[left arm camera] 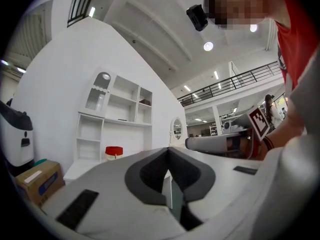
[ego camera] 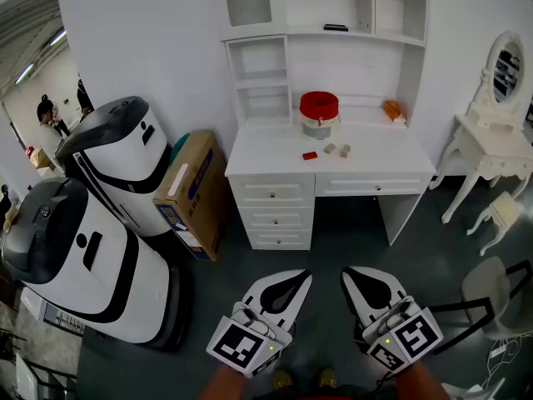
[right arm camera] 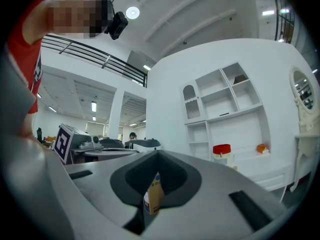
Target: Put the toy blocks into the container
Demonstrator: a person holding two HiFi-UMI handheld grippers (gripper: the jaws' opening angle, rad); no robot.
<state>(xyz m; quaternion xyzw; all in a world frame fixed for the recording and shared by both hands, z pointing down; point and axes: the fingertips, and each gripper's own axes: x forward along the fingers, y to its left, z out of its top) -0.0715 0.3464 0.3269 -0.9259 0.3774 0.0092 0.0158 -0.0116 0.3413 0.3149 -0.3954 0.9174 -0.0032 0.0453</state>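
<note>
Far ahead stands a white desk [ego camera: 379,157] with a red-lidded container [ego camera: 319,111] near its back. A small red block [ego camera: 310,155] and two tan blocks [ego camera: 336,149] lie in front of the container. Both grippers hang low over the dark floor, well short of the desk. My left gripper [ego camera: 303,277] is shut and holds nothing, as is my right gripper [ego camera: 348,272]. In the left gripper view the jaws [left arm camera: 167,150] meet, with the container [left arm camera: 114,152] small in the distance. In the right gripper view the jaws [right arm camera: 157,154] also meet, and the container [right arm camera: 222,151] is far off.
Two large white-and-black machines [ego camera: 125,152] [ego camera: 75,257] and a cardboard box [ego camera: 193,190] stand to the left of the desk. A white dressing table with a mirror [ego camera: 491,132], a stool [ego camera: 504,215] and a chair [ego camera: 491,294] are at the right. An orange object [ego camera: 391,109] sits at the desk's back right.
</note>
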